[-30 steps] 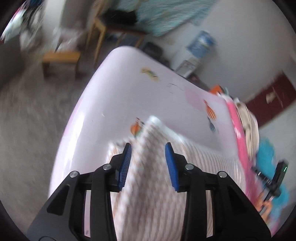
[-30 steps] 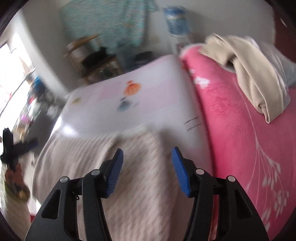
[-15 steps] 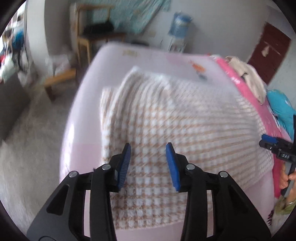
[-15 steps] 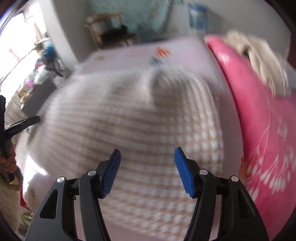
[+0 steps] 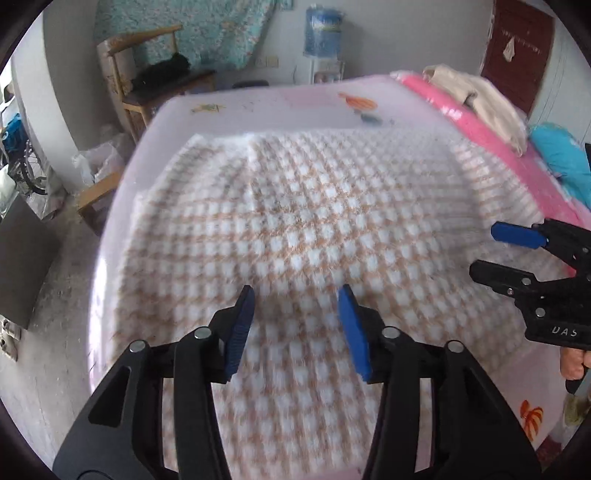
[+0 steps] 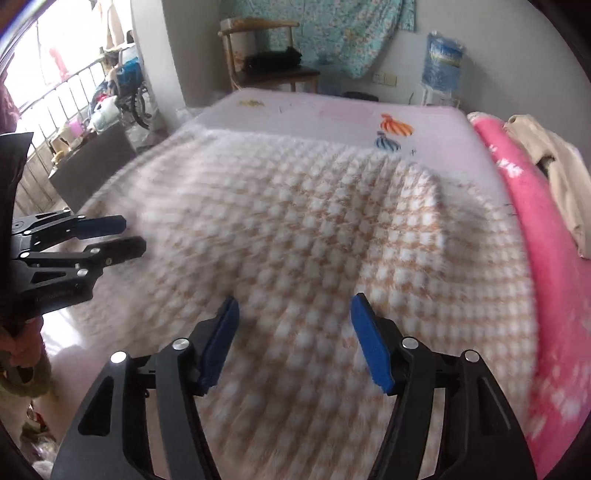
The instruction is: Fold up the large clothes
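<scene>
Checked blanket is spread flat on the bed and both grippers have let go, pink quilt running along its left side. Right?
Not quite: the pink quilt runs along the right side of the checked blanket, as the right wrist view shows. The rest holds.

Upper left we see a wooden chair (image 5: 147,74) with dark clothing on its seat; top centre, a blue water bottle (image 5: 322,31); right, a beige garment (image 5: 480,99) on the pink blanket (image 5: 480,125).
</scene>
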`<state>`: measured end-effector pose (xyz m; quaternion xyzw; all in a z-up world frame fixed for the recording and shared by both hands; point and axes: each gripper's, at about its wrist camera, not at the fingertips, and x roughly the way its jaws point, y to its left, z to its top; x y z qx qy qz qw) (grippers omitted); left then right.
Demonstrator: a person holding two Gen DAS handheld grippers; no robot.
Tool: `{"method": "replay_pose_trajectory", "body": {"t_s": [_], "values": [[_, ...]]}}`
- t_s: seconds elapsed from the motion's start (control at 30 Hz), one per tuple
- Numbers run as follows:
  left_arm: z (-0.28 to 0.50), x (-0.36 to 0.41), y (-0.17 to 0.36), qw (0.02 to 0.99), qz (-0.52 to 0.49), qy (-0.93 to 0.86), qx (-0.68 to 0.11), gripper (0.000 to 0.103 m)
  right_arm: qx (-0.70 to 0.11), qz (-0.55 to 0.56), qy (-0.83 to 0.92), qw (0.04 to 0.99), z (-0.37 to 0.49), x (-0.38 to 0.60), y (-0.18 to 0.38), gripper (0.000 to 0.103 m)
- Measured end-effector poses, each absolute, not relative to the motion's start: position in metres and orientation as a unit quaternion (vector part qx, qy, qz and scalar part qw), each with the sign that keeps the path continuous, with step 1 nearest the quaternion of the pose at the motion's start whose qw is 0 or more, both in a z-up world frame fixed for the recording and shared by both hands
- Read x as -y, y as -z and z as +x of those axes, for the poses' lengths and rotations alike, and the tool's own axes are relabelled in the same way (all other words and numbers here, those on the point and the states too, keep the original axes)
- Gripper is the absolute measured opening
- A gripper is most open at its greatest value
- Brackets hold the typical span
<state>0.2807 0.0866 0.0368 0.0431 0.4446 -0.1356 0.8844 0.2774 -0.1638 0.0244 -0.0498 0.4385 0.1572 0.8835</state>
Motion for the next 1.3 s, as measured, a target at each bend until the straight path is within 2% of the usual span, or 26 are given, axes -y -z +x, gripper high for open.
{"method": "replay_pose_trajectory", "body": {"t_s": [0.1, 0.17, 0.27, 0.4, 0.53, 0.77, 0.87, 0.97, 1.03, 1.07, 1.2, 1.3], "values": [[0.262, -0.081, -0.039, 0.885, 0.043, 0.155, -0.437, 0.047, -0.420, -0.061, -0.179, 0.888, 0.250, 0.150, -0.031, 0.062], [0.258, -0.069, -0.020, 0.877, 0.068, 0.148, -0.452, 0.049, -0.434, -0.088, -0.174, 0.880, 0.246, 0.134, -0.010, 0.062], [0.246, -0.058, -0.012, 0.889, 0.108, 0.123, -0.428, 0.050, -0.429, -0.091, -0.163, 0.884, 0.245, 0.131, -0.002, 0.066], [0.225, -0.066, -0.036, 0.902, 0.065, 0.131, -0.407, 0.050, -0.412, -0.081, -0.157, 0.894, 0.223, 0.135, -0.022, 0.065], [0.228, -0.061, 0.002, 0.883, 0.086, 0.098, -0.450, 0.054, -0.421, -0.104, -0.149, 0.889, 0.213, 0.121, 0.004, 0.065], [0.217, -0.095, -0.018, 0.899, 0.010, 0.072, -0.431, 0.055, -0.409, -0.079, -0.109, 0.903, 0.195, 0.150, -0.010, 0.065], [0.228, -0.112, -0.001, 0.890, -0.020, 0.069, -0.450, 0.054, -0.437, 0.000, -0.132, 0.890, 0.202, 0.178, 0.010, 0.069], [0.224, -0.119, -0.016, 0.894, -0.053, 0.077, -0.437, 0.054, -0.435, 0.021, -0.124, 0.892, 0.195, 0.191, -0.002, 0.069], [0.212, -0.128, -0.027, 0.907, -0.064, 0.074, -0.410, 0.058, -0.409, 0.013, -0.096, 0.908, 0.180, 0.205, -0.015, 0.069], [0.210, -0.133, -0.029, 0.910, -0.068, 0.071, -0.404, 0.064, -0.395, 0.013, -0.072, 0.916, 0.172, 0.220, -0.018, 0.069], [0.218, -0.146, -0.006, 0.894, -0.098, 0.063, -0.432, 0.064, -0.436, 0.076, -0.049, 0.895, 0.177, 0.262, 0.014, 0.070], [0.208, -0.143, -0.019, 0.897, -0.103, 0.060, -0.426, 0.064, -0.423, 0.052, -0.043, 0.904, 0.166, 0.252, 0.001, 0.070]]}}
